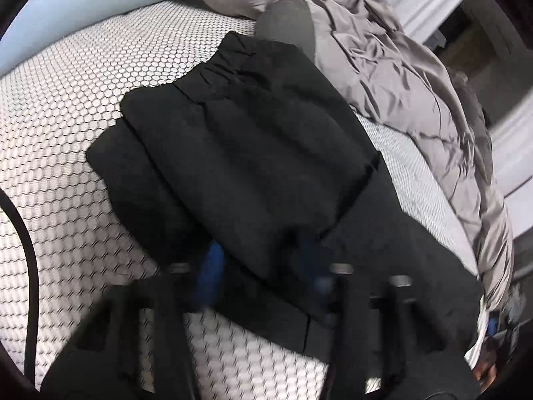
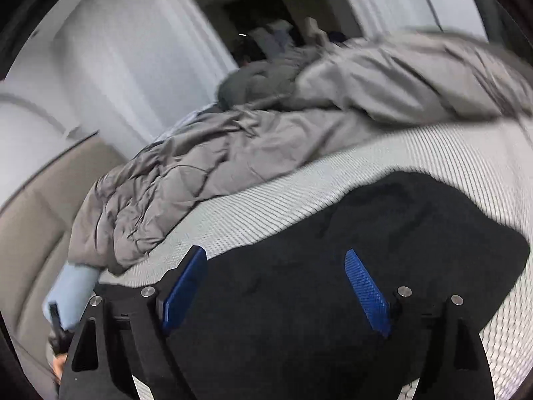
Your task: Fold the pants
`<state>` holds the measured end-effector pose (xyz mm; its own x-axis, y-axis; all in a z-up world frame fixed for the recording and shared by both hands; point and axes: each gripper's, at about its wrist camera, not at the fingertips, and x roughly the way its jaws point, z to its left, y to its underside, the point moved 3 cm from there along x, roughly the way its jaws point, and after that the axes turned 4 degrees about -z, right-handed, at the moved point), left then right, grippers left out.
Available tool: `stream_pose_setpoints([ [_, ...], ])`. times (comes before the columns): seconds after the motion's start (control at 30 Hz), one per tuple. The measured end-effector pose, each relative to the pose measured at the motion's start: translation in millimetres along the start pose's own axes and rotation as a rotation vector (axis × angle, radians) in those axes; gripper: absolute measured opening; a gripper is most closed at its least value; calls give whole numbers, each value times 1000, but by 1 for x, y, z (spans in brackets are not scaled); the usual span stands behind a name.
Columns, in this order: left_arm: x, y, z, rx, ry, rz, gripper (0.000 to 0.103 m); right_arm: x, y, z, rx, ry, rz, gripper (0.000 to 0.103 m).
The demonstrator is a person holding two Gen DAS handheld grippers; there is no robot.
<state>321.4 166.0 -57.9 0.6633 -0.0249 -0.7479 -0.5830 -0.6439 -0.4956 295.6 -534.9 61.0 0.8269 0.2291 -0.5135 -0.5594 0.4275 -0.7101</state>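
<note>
black pants lie partly folded in the middle of a bed, on a white mattress printed with a honeycomb pattern. to the left of the pants the mattress is bare; to their right a crumpled grey duvet is heaped along the far side. an upper layer of the pants is already doubled over a longer layer beneath.

the left claw sits at the near edge of that upper layer, blurred, its blue fingers straddling the fabric — whether they pinch it cannot be told. the right claw hovers over the pants' right part with its blue pads spread wide, gripping nothing.

the fold looks mid-way. the next move likely calls for a firm pinch on the near edge, then carrying it across toward the waistband.
</note>
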Motion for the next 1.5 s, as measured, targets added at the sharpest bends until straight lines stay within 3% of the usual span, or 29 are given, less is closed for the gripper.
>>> stream_pose_setpoints([
  [0.03, 0, 0, 2, -14, -1, -11, 6, 2, -1, -7, 9, 7, -1, 87],
  [0.07, -2, -1, 5, -27, 12, -26, 3, 2, -2, -12, 3, 27, -6, 87],
  [0.17, -24, 0, 10, -43, 57, -89, 1, -6, -4, -27, -29, 63, -45, 87],
  [0.27, -61, 10, 10, 33, 49, -156, 1, -19, -12, -42, 3, 35, -63, 87],
  [0.33, -60, 14, 12, 84, 8, -139, 1, -30, -17, -47, -10, 38, -83, 87],
  [0.4, -44, 20, 19, 66, -64, -84, 2, -37, -18, -50, -33, 41, -102, 87],
  [0.5, -46, 20, 24, 33, -50, -76, 2, -38, -13, -60, -4, 42, -71, 87],
  [0.6, -57, 18, 20, 50, -45, -100, 21, -45, -11, -77, 6, 39, -62, 87],
  [0.67, -62, 17, 22, 42, -43, -116, 51, -56, -15, -96, 35, 55, -83, 87],
  [0.7, -61, 17, 24, 27, -48, -112, 54, -63, -16, -111, 67, 85, -89, 87],
  [0.83, -47, 17, 35, -48, 0, -20, 54, -83, -13, -156, 171, 121, -54, 87],
  [0.97, -44, 19, 39, -75, 14, -5, 54, -66, 4, -185, 303, 17, 71, 87],
  [1.1, -51, 20, 32, -56, 18, -14, 54, -19, 19, -172, 351, -127, 191, 82],
  [1.17, -49, 19, 28, -56, 6, -21, 54, 1, 18, -157, 298, -78, 201, 81],
  [1.23, -44, 20, 25, -64, -1, -15, 54, 18, 15, -147, 244, 9, 180, 50],
  [1.33, -42, 21, 23, -56, -20, -18, 54, 20, 9, -147, 265, 56, 128, 20],
  [1.43, -47, 19, 26, -60, -40, -50, 54, -8, 2, -150, 242, 111, 30, 15],
  [1.5, -51, 17, 31, -72, -56, -66, 54, -11, 5, -156, 227, 196, 44, 16],
])
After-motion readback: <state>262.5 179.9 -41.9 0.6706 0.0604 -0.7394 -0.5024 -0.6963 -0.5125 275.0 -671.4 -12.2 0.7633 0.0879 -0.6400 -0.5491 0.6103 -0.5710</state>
